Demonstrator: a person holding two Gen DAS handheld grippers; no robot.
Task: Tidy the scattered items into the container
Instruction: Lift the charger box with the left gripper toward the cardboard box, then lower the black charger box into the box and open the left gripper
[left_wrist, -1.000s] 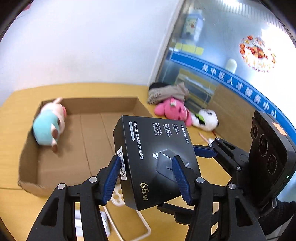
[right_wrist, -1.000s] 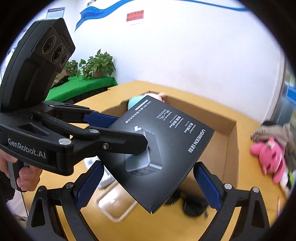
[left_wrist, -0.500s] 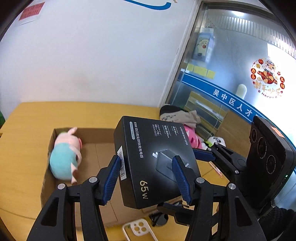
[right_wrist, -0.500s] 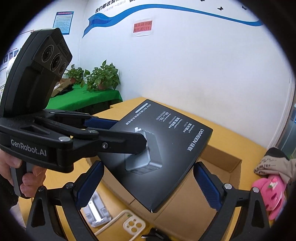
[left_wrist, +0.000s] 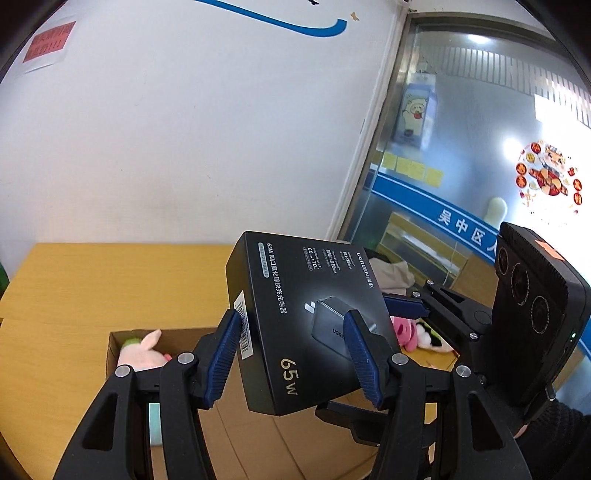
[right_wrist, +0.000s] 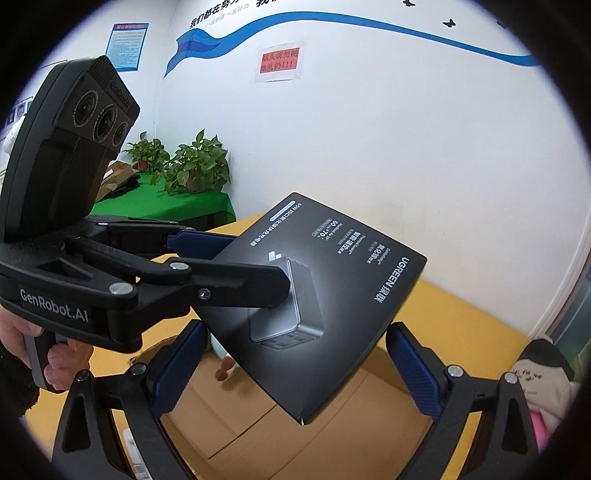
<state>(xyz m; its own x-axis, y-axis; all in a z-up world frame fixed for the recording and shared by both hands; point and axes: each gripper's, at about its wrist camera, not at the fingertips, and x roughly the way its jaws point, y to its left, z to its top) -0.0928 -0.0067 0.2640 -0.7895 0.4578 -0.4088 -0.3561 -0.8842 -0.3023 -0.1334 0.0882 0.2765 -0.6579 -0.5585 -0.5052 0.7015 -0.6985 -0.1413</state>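
1. The cardboard box (left_wrist: 258, 435) lay open on the yellow table (left_wrist: 92, 280), a plush toy (left_wrist: 144, 354) already inside.
2. The black charger box (left_wrist: 314, 325) hung above it, tilted; the carrying step was in hand.
3. The left gripper (left_wrist: 291, 354) clamped it about half-open.
4. The right gripper (right_wrist: 295, 362) stood wide, gripping nothing.
5. Next, probably: lower the charger box into the open cardboard box, then release.
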